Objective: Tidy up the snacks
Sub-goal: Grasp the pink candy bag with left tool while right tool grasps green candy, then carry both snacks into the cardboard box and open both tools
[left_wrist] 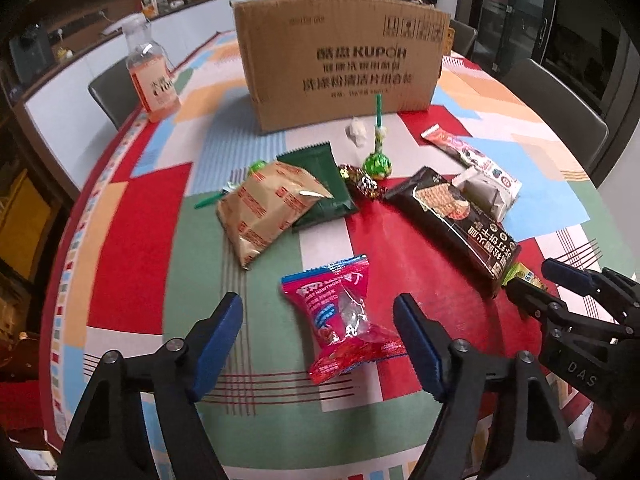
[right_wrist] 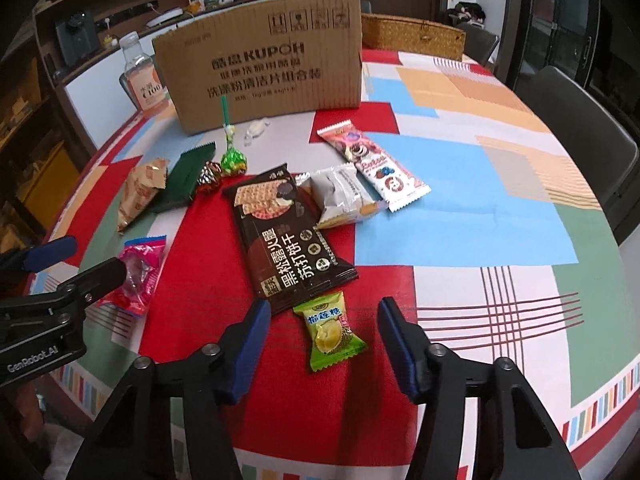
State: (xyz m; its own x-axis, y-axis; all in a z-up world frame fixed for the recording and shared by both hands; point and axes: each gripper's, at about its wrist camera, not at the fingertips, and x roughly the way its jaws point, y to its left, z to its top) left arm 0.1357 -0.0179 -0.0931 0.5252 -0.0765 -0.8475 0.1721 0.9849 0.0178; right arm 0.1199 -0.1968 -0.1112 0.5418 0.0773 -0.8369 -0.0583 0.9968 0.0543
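Near the table's (right_wrist: 460, 240) front edge: left gripper (left_wrist: 318, 338) spread wide astride pink candy packet (left_wrist: 344, 320), long axis running away; right gripper (right_wrist: 320, 338) spread astride green durian candy (right_wrist: 329, 330)

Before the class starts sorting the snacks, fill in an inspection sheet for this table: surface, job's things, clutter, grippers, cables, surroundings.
Surface: table under a patchwork cloth.
Job's things: cardboard box upright at the back; pink packet, green candy, black cracker pack, tan bag, dark green pouch, lollipop, white packet, long wafer bar, all loose.
Clutter: bottle left of the box.
Grippers: left gripper open, astride the pink packet; right gripper open, astride the green candy.
Cables: nothing seen.
Surroundings: chairs, counter, wicker basket.
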